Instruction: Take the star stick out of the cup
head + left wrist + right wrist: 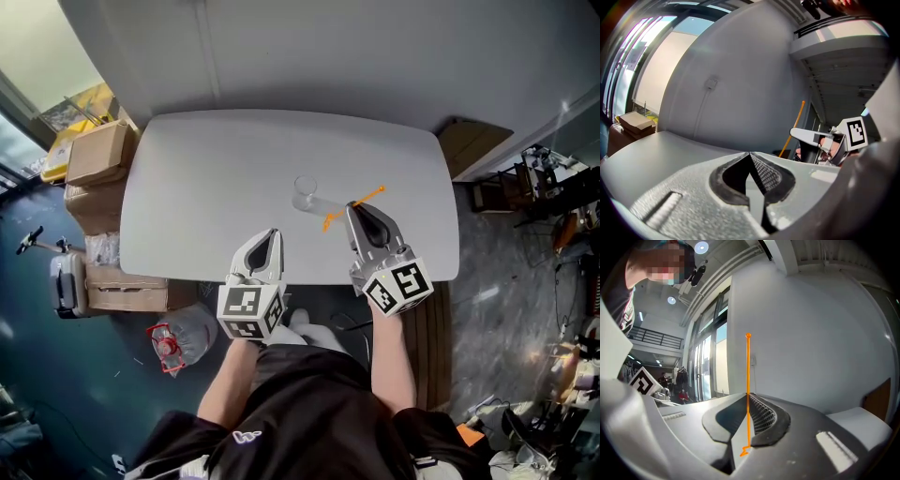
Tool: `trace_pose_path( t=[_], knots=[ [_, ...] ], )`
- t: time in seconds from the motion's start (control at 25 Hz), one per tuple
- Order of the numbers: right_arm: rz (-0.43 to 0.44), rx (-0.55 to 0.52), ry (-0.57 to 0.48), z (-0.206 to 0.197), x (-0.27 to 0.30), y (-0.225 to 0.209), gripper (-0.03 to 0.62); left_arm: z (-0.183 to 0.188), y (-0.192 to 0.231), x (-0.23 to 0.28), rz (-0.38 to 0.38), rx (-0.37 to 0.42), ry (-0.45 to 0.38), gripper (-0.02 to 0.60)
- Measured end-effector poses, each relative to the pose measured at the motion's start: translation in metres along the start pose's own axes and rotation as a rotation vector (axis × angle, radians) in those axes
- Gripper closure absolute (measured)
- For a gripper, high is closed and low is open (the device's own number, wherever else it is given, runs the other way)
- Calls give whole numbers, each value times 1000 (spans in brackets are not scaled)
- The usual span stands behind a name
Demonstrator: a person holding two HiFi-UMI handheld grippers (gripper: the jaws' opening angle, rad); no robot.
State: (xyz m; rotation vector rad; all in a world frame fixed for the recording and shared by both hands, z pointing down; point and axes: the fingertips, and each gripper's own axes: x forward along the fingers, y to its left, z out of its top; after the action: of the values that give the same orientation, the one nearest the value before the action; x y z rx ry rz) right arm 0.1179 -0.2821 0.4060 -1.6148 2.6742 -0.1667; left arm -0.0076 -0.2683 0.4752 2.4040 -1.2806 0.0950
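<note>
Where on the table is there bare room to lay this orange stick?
Left of the clear cup the table is bare to its edge; so is the strip behind the cup. Crowded only in front: left gripper, and right gripper holding the star stick.

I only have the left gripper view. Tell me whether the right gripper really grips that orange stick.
Observer: Yes. In its own view the right gripper has its jaws shut on the star stick, which runs up between them.
Operator: Find me the cup.
Observer: The head view shows the clear cup on the white table, just left of those jaws.
Operator: Confirm the stick is out.
Observer: It is out; from above, neither orange end sits in the cup.
</note>
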Motion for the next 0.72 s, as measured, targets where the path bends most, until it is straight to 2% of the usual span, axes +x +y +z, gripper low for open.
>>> trace_pose_path(
  t=[0.36, 0.72],
  knots=[
    [-53, -4, 30, -17, -33, 10, 571, -4, -4, 4, -14, 13, 15, 578],
    [-50, 16, 37, -30, -37, 24, 571, -6, -1, 0, -9, 31, 32, 578]
  ],
)
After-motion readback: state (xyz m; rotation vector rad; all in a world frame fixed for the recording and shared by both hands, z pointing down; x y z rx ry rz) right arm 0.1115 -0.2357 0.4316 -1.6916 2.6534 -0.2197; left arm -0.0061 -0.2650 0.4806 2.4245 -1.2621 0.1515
